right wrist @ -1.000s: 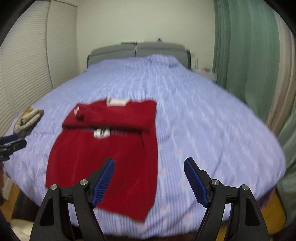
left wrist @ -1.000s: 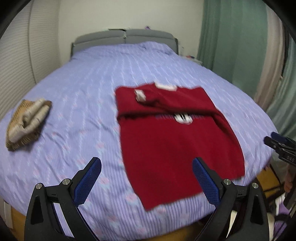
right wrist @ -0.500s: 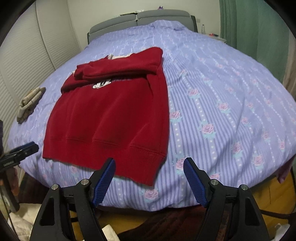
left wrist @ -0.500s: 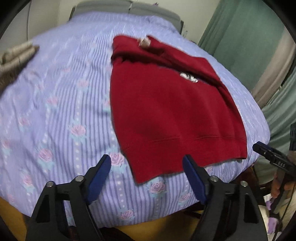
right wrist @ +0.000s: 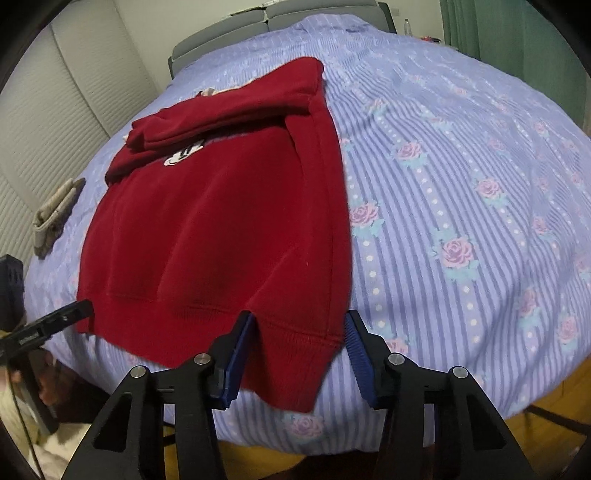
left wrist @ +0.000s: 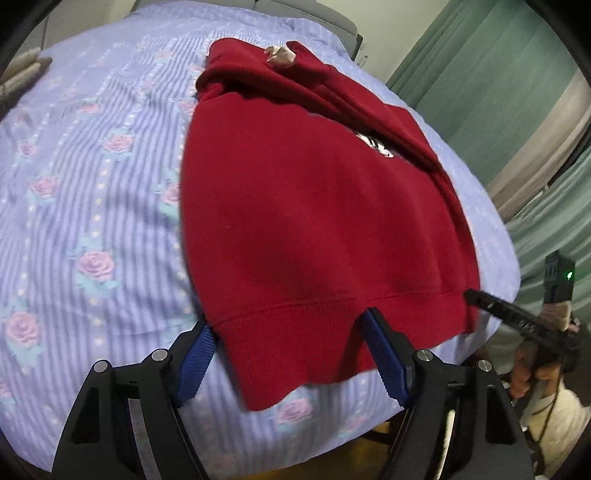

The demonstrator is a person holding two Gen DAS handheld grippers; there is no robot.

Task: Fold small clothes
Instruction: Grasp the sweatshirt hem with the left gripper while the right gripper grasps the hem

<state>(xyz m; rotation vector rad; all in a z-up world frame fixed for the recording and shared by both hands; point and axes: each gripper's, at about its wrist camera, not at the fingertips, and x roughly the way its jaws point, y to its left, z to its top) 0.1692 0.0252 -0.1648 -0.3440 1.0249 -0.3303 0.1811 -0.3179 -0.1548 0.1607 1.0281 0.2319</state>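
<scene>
A red sweater point(left wrist: 314, 206) lies flat on the bed, sleeves folded across its chest over a white print point(left wrist: 375, 142). Its ribbed hem hangs at the near bed edge. My left gripper point(left wrist: 291, 354) is open, its blue pads either side of the hem's left corner. My right gripper point(right wrist: 297, 358) is open, its pads either side of the hem's right corner of the sweater point(right wrist: 221, 221). Each gripper shows in the other's view, the right one point(left wrist: 517, 317) and the left one point(right wrist: 48, 325), both at the hem's outer ends.
The bed has a purple striped cover with roses point(right wrist: 461, 184) and a grey headboard point(right wrist: 280, 14). A folded beige garment point(right wrist: 55, 210) lies at the left side. Green curtains point(left wrist: 498, 74) hang on the right. White closet doors point(right wrist: 55, 92) stand on the left.
Both grippers have moved forward and down to the sweater's hem, so the hem corners now lie between their open pads. The sweater itself has not moved.
</scene>
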